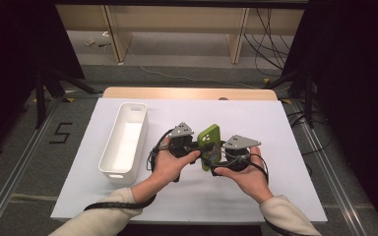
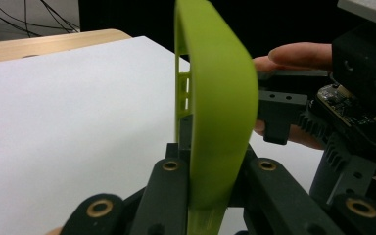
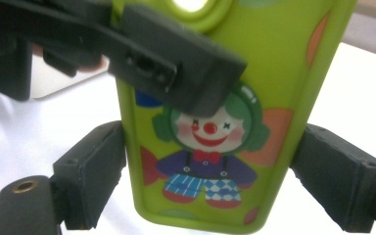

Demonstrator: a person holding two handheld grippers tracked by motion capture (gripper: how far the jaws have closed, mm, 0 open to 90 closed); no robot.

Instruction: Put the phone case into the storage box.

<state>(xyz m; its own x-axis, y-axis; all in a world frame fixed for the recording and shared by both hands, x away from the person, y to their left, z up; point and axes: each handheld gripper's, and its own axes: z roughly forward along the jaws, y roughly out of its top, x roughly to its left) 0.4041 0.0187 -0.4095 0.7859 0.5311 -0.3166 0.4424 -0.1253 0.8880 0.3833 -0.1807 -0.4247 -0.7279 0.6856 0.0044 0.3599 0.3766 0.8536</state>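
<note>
A lime-green phone case point(image 1: 210, 142) with a clown picture on its back point(image 3: 215, 98) is held above the white table top point(image 1: 280, 191), between both hands. My left gripper point(image 1: 203, 147) is shut on it across its thin side; in the left gripper view the case point(image 2: 215, 112) stands on edge between the two black jaws of that gripper point(image 2: 213, 164). My right gripper point(image 1: 215, 156) spans the case's width. Its pads point(image 3: 103, 166) touch both long edges in the right gripper view point(image 3: 210, 169). One finger point(image 3: 176, 63) of the left gripper crosses the case's upper back.
A long white bin point(image 1: 123, 142) stands to the left of the hands, running front to back. A wooden strip point(image 1: 187, 93) lines the table's far edge. Cables trail from both grippers toward the front. Dark stands and cables flank the table.
</note>
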